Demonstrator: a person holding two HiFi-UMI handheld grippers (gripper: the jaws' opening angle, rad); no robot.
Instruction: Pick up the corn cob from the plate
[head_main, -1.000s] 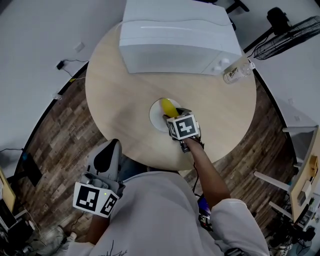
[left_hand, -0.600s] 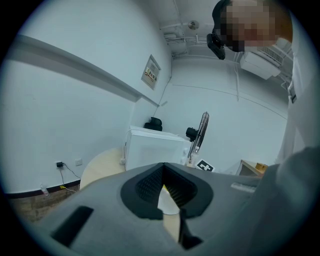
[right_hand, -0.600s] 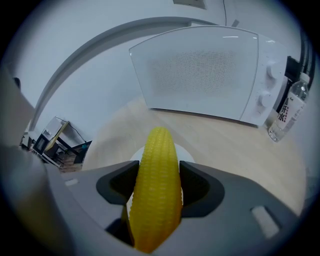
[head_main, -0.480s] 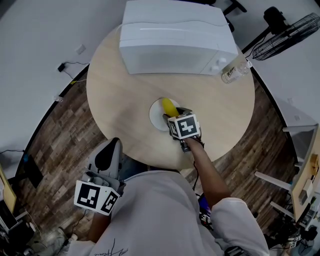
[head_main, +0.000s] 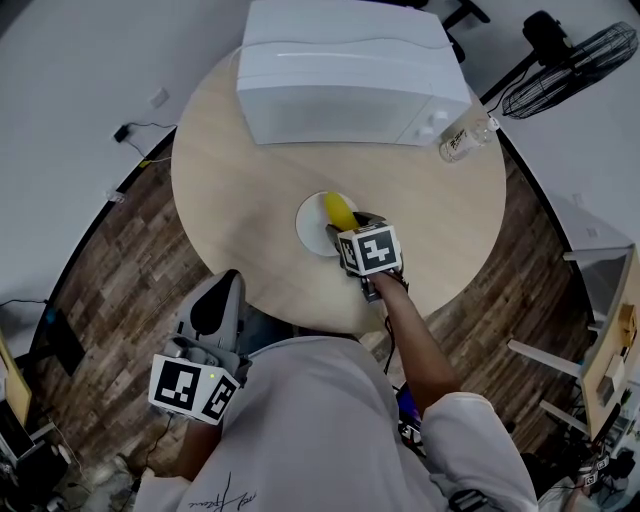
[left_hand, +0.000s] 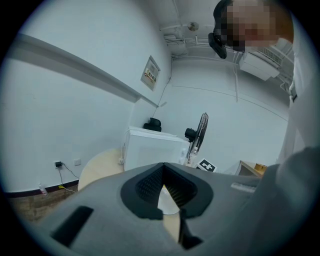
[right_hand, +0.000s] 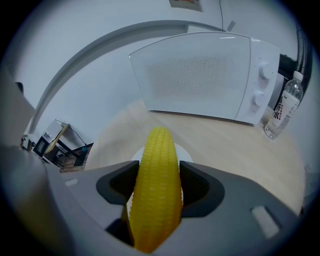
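A yellow corn cob (right_hand: 157, 185) is clamped between the dark jaws of my right gripper (right_hand: 159, 176), tip pointing away toward the microwave. In the head view the corn cob (head_main: 337, 210) lies over the small white plate (head_main: 311, 224) near the middle of the round table, with the right gripper (head_main: 347, 224) shut on its near end. Whether the cob still touches the plate (right_hand: 186, 150) cannot be told. My left gripper (head_main: 222, 292) hangs off the table's near edge at lower left. Its jaws meet with nothing between them in the left gripper view (left_hand: 164, 172).
A white microwave (head_main: 345, 75) stands at the far side of the light wooden table (head_main: 235, 190), with a clear water bottle (head_main: 463, 139) to its right. A black fan (head_main: 570, 62) stands on the floor beyond. Wood flooring surrounds the table.
Little differs. My right gripper keeps its hold on the corn cob over the plate and has shifted only slightly. The left gripper stays beside the person's body.
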